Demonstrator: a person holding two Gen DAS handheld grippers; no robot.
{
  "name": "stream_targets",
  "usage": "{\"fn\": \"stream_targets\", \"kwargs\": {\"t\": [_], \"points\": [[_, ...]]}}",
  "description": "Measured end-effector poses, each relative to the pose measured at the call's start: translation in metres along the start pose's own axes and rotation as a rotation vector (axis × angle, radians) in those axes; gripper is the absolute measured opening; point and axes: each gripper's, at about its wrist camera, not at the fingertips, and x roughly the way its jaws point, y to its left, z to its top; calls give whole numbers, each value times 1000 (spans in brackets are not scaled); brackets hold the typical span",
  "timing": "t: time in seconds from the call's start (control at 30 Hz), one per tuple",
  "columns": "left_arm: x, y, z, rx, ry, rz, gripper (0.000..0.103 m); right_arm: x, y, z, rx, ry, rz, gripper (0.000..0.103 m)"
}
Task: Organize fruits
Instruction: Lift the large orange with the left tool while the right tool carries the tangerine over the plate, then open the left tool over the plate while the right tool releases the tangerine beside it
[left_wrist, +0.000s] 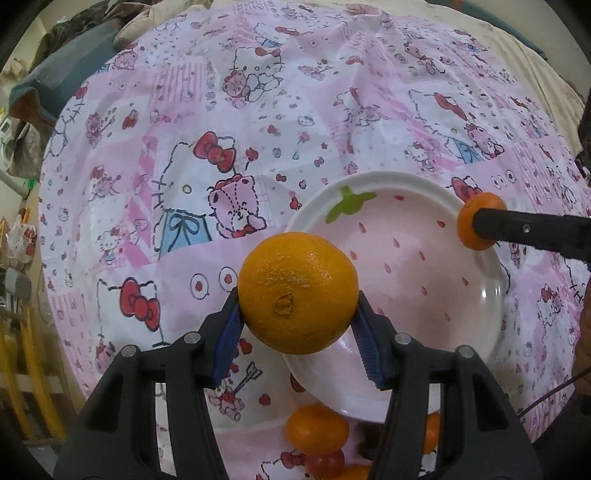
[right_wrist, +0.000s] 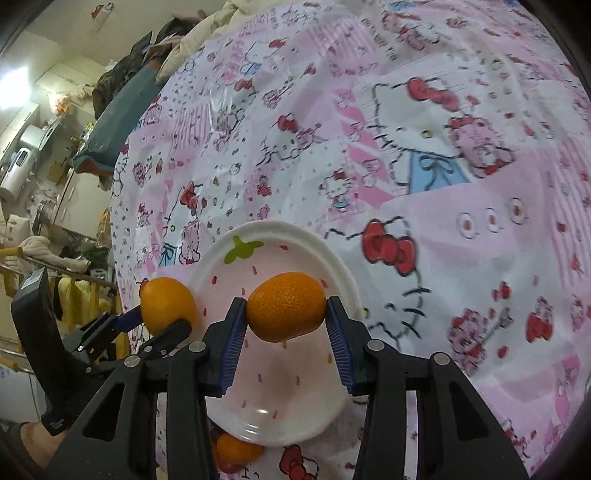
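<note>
I count two grippers, left gripper (left_wrist: 298, 321) and right gripper (right_wrist: 286, 317). One plate (left_wrist: 413, 184). Oranges: one large orange (left_wrist: 297, 291), one smaller orange (right_wrist: 286, 305), at least two more oranges (left_wrist: 317, 428) below the plate, partly hidden. One small red fruit (left_wrist: 325, 463). One patterned tablecloth (left_wrist: 258, 110).

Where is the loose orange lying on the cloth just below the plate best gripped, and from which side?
Grip the loose orange across its widest middle, coming from above with a pad on each side. It is round and sits on the tablecloth close against the plate rim, with a small red fruit touching it, so a low sideways approach looks crowded.
</note>
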Motion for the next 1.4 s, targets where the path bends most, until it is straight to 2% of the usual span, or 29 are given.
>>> {"fn": "stream_targets", "kwargs": {"t": [0.17, 0.33, 0.5, 0.9, 1.0, 1.17, 1.2, 1.27, 1.4], "points": [[7, -7, 4, 13, 11, -44, 52, 23, 1, 5, 14, 55, 9, 46], [14, -24, 7, 69, 16, -51, 53, 38, -1, 7, 35, 91, 14, 47], [30, -28, 12, 74, 24, -42, 53, 43, -6, 11, 50, 82, -1, 48], [30, -24, 18, 40, 34, -64, 57, 38, -10, 16, 71, 69, 23, 48], [31, -25, 17, 44, 41, -61, 59, 38, -9, 16, 64, 67, 19, 48], [28, -24, 15, 39, 31, -59, 78, 36, -10, 17, 69, 64, 20, 48], [28, -24, 15, 36, 32, -62, 78, 36, -10, 17, 69, 65, 20, 48], [27, -24, 14, 38, 37, -64, 79, 35, -10, 17, 73, 60, 36, 57], [23, -25, 9, 58, 22, -50, 80, 28, -3, 20, 43, 24, 33, 57]]}}
